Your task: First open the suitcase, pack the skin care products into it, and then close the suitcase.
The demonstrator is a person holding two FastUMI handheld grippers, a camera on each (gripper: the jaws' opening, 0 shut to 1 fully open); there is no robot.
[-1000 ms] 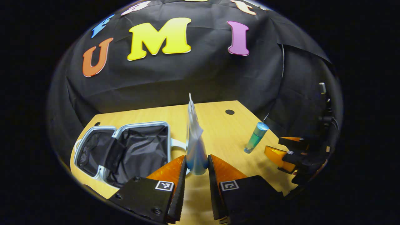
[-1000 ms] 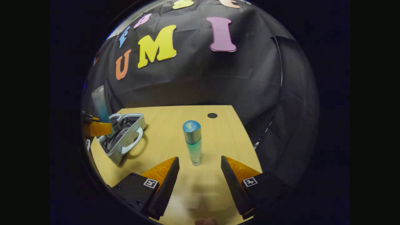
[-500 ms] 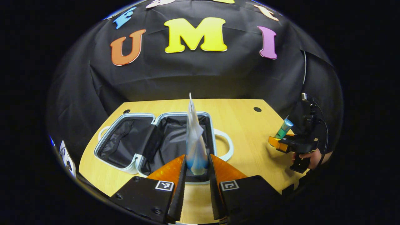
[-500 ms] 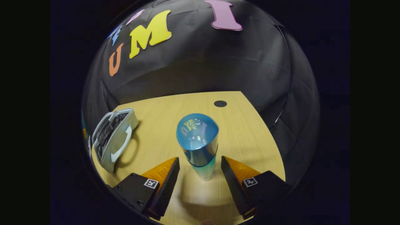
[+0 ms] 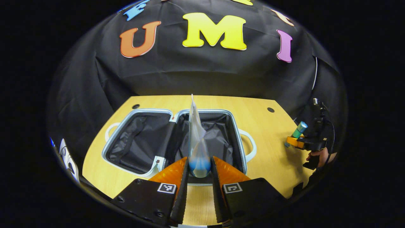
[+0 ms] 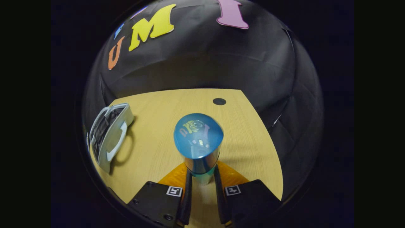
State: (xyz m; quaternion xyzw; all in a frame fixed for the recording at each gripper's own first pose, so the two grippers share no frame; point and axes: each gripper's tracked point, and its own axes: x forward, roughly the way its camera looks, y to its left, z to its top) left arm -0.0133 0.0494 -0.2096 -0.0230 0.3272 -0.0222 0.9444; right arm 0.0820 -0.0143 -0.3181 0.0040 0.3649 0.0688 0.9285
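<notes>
The small light-blue suitcase [image 5: 247, 158] lies open on the wooden table, both black-lined halves facing up. My left gripper [image 5: 199, 171] is shut on a white-and-blue skin care tube [image 5: 196, 139], holding it upright over the suitcase's right half. My right gripper [image 6: 202, 179] is shut on a teal bottle with a blue cap [image 6: 198, 139], which stands on the table to the right of the suitcase [image 6: 109, 139]. In the left gripper view the right gripper [image 5: 295, 142] and bottle [image 5: 299, 129] appear at the far right, held by a hand [image 5: 318, 155].
The wooden table [image 6: 164, 107] has a round black hole [image 6: 219, 101] near its back right corner and another [image 5: 136, 106] at the back left. The suitcase's white handles [image 5: 251, 145] stick out at both ends. Black cloth walls the booth.
My left gripper carried the tube leftward until it hung over the open suitcase. My right gripper moved in around the bottle and shut on it.
</notes>
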